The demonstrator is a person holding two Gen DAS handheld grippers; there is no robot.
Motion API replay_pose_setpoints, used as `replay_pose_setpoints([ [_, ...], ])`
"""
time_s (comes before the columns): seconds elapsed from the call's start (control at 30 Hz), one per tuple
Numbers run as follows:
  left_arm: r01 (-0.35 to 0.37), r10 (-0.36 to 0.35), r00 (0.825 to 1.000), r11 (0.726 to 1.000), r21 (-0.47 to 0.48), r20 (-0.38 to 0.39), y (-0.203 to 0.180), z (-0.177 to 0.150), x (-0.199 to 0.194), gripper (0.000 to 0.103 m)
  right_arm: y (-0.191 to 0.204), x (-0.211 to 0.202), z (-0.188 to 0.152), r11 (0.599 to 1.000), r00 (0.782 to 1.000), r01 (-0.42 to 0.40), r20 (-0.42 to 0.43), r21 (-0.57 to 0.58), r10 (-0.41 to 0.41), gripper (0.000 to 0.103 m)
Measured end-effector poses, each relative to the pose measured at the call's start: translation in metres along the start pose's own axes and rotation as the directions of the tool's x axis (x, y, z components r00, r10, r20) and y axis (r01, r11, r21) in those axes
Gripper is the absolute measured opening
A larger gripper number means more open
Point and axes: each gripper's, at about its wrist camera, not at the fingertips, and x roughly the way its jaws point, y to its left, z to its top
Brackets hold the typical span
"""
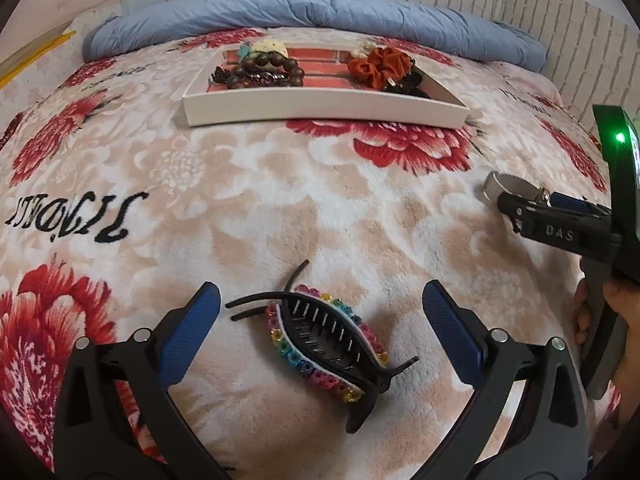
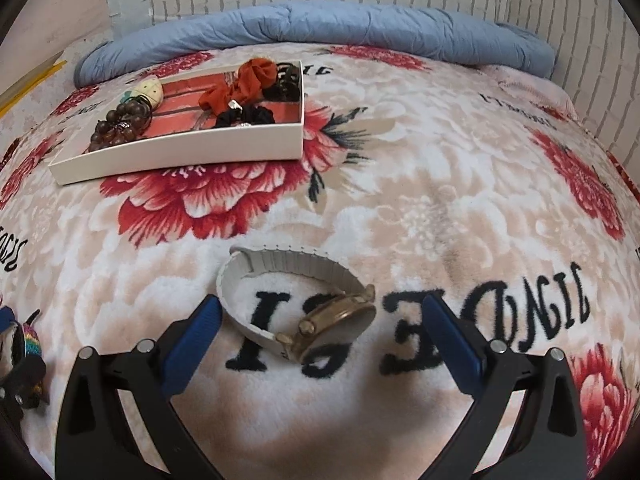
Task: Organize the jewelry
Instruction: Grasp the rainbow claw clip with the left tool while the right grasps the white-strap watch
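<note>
Both tools gape wide and empty: left tool (image 1: 320,320) straddles the hair clip (image 1: 326,344), right tool (image 2: 320,320) the wristwatch (image 2: 298,304); next, closing, then carrying to the tray (image 1: 324,110).

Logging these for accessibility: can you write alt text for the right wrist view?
The open right gripper straddles a wristwatch with a white band and gold case lying on a floral blanket. Beyond it to the left, a white tray holds brown beads, an orange scrunchie and dark hair accessories, with a blue quilt against a brick-pattern wall.
</note>
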Motion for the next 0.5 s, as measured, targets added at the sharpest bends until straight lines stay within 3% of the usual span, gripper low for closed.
replay_pose_setpoints([
  [0.1, 0.019, -0.019, 1.0, 1.0, -0.012, -0.022, 0.002, 0.0, 0.006, 0.096, -0.001, 0.002, 0.0, 1.0, 1.0, -0.012, -0.003, 0.013, 0.012, 0.097],
  [0.17, 0.02, -0.02, 0.999, 1.0, -0.023, -0.027, 0.003, 0.0, 0.007, 0.087, -0.003, 0.002, 0.001, 1.0, 1.0, -0.018, -0.003, 0.019, 0.018, 0.097],
  [0.37, -0.006, 0.005, 1.0, 1.0, -0.029, -0.029, 0.004, -0.001, 0.007, 0.065, 0.003, 0.002, 0.001, 0.999, 0.999, -0.041, 0.001, -0.012, 0.041, 0.079],
  [0.43, -0.009, 0.008, 1.0, 1.0, -0.027, -0.03, 0.004, -0.001, 0.007, 0.064, 0.007, 0.001, 0.001, 0.998, 0.999, -0.05, 0.001, -0.028, 0.05, 0.07],
  [0.5, -0.015, 0.014, 0.999, 1.0, -0.022, -0.031, 0.003, -0.001, 0.007, 0.064, 0.008, 0.001, 0.001, 0.998, 0.999, -0.043, 0.001, -0.034, 0.043, 0.07],
])
